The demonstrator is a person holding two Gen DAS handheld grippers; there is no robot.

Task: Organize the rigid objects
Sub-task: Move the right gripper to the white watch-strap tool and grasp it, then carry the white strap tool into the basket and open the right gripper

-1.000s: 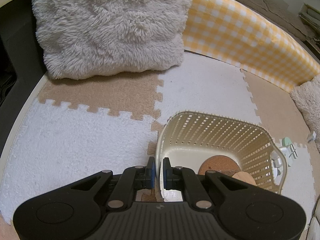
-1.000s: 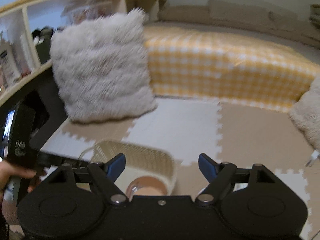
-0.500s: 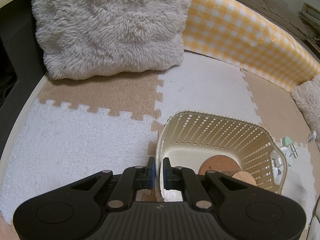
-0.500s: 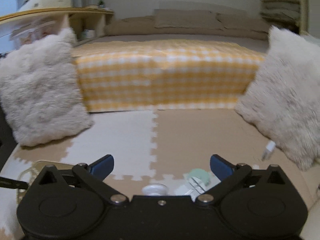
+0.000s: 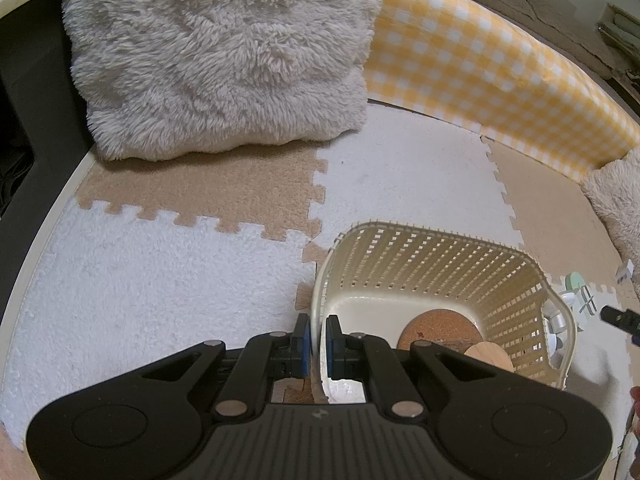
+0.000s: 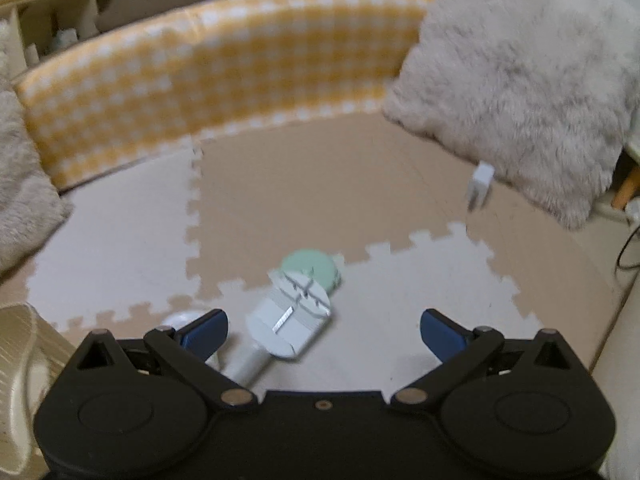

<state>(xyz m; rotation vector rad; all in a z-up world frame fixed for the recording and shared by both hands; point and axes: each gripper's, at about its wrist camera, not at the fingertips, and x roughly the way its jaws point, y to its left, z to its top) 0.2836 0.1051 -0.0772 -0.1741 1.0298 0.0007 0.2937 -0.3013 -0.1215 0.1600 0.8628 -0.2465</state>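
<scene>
R gripper [image 6: 324, 330] dropped over white tool [image 6: 290, 320], jaws now wide.

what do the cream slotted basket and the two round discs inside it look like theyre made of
Cream slotted basket: looks like moulded plastic, smooth with a slight sheen and even rows of slots. Darker round disc: probably cork, matte with a speckled brown grain. Paler round disc: possibly light wood, smooth and even; it is partly hidden.

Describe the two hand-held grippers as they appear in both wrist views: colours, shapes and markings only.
The left gripper and right gripper look alike: matte black plastic bodies with a ribbed centre, a round recessed disc on each side, angular linkage arms with silver pivot pins, and jaws tipped with blue pads. No cables or sleeves show.
</scene>
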